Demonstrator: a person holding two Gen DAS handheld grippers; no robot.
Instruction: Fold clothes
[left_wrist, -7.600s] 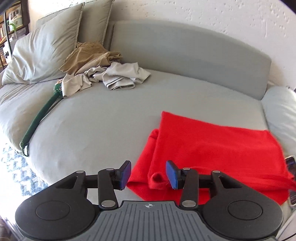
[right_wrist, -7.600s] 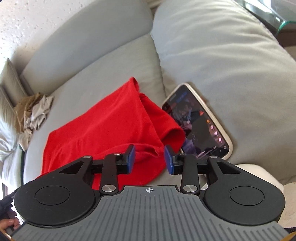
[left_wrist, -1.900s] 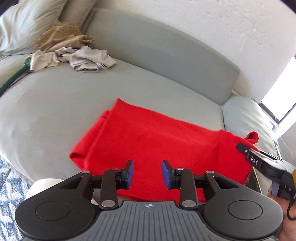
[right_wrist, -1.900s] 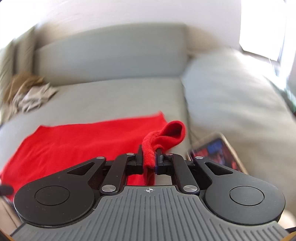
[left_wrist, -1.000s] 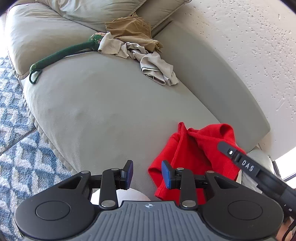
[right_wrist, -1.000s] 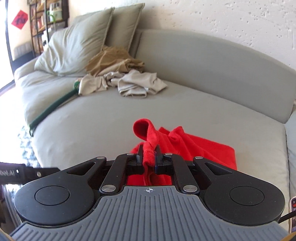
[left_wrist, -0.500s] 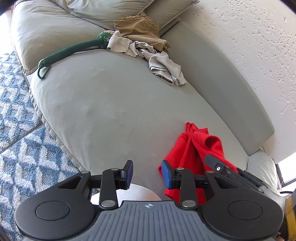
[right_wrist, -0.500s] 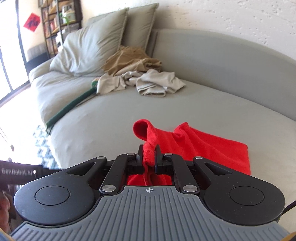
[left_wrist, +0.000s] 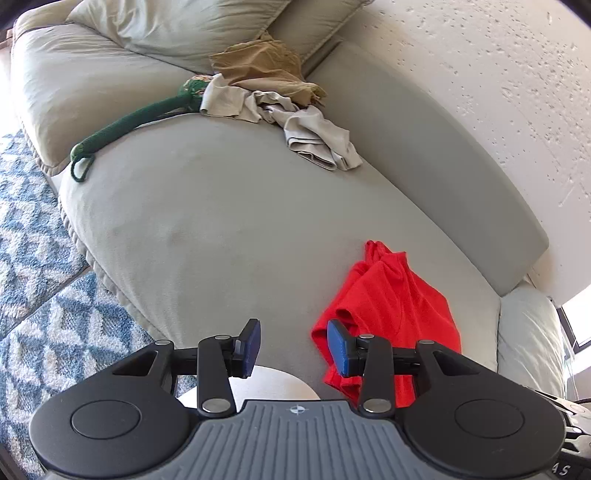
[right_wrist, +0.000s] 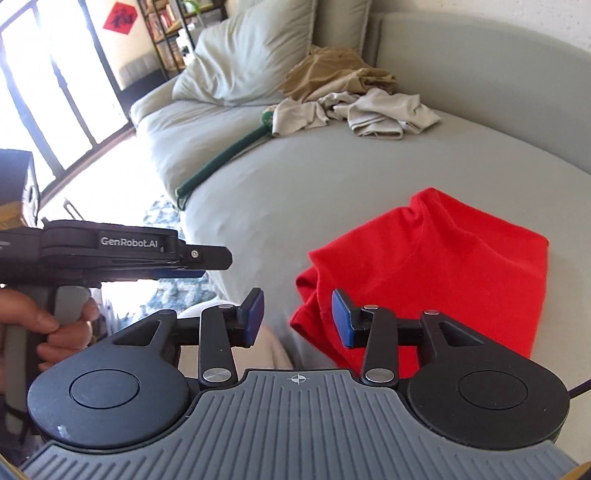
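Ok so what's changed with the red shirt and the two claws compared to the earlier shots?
The right claw carried one end of the red shirt across onto the rest, folding it, and its jaws have just been opening: the shirt is let go and lies on the sofa. The left claw is empty as before. The beige clothes pile has not been touched.

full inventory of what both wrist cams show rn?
red garment: 1, red, folded over on the sofa seat, near edge
beige clothes: 1 pile, light beige, back of seat
tan garment: 1, tan, behind the pile against the pillows
green strap: 1, dark green, over the seat's far end
pillows: 2, grey-green
sofa: 1, grey
rug: 1, blue and white, floor
left gripper: open, empty
right gripper: jaws just opened, nothing between them
hand: 1, on the left gripper's handle
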